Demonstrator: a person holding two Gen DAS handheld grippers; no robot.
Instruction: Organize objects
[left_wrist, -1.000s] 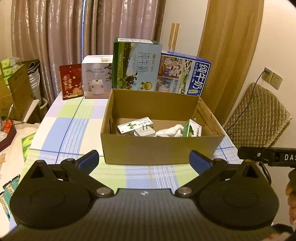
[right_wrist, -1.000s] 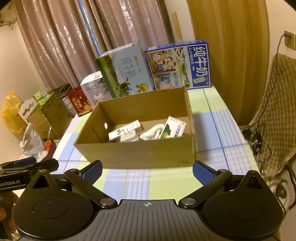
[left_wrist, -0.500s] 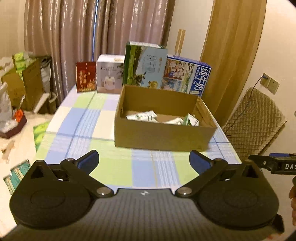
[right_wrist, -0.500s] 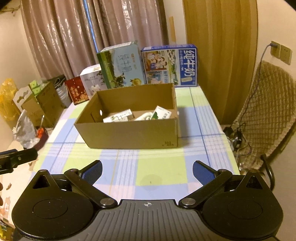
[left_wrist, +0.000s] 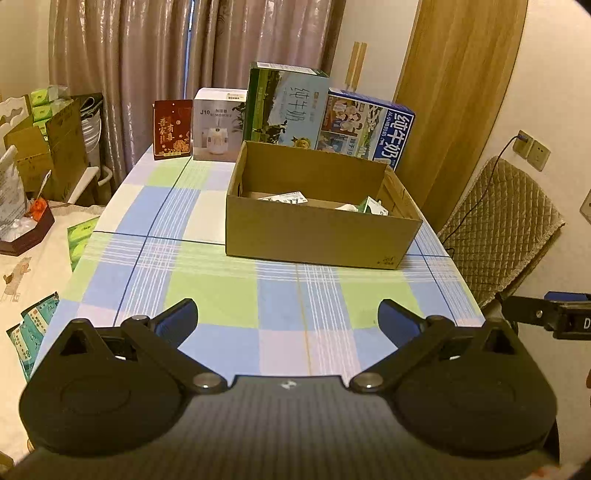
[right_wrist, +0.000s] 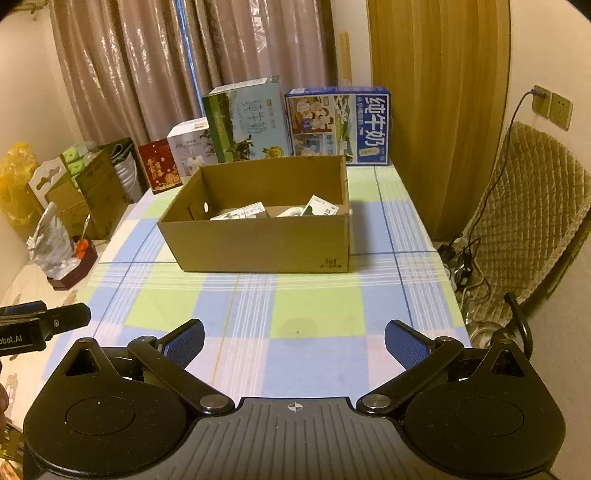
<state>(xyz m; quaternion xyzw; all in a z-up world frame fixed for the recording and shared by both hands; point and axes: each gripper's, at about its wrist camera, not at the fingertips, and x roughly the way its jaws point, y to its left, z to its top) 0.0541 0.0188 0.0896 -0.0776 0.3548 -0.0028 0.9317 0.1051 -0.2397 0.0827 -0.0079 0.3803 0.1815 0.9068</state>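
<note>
An open cardboard box (left_wrist: 317, 232) (right_wrist: 258, 240) sits on the far half of the tabletop (left_wrist: 221, 295) (right_wrist: 295, 306), which is covered with a checked cloth in blue, green and white. Inside the box lie a few small things: a flat white-and-green packet (left_wrist: 286, 198) (right_wrist: 243, 212) toward the left, a small green-and-white carton (left_wrist: 373, 206) (right_wrist: 320, 208) leaning toward the right, and something white (left_wrist: 347, 208) (right_wrist: 291, 212) between them, too hidden by the box wall to identify.

Behind the box, along the far edge of the tabletop, stand a red box (left_wrist: 172, 129) (right_wrist: 159, 166), a white appliance box (left_wrist: 218, 123) (right_wrist: 190, 149), a tall green milk carton (left_wrist: 286, 105) (right_wrist: 245, 120) and a blue milk carton (left_wrist: 367, 129) (right_wrist: 338, 125).

The left gripper (left_wrist: 287, 321) hangs over the near end of the tabletop, well short of the box, its fingers wide apart and empty. The right gripper (right_wrist: 293, 341) is likewise near the front edge, fingers spread with nothing between them. Each gripper's tip shows at the edge of the other's view.

To the right stands a quilted chair (left_wrist: 502, 229) (right_wrist: 532, 206), with curtains (left_wrist: 147, 66) (right_wrist: 166, 66) behind the tabletop.
</note>
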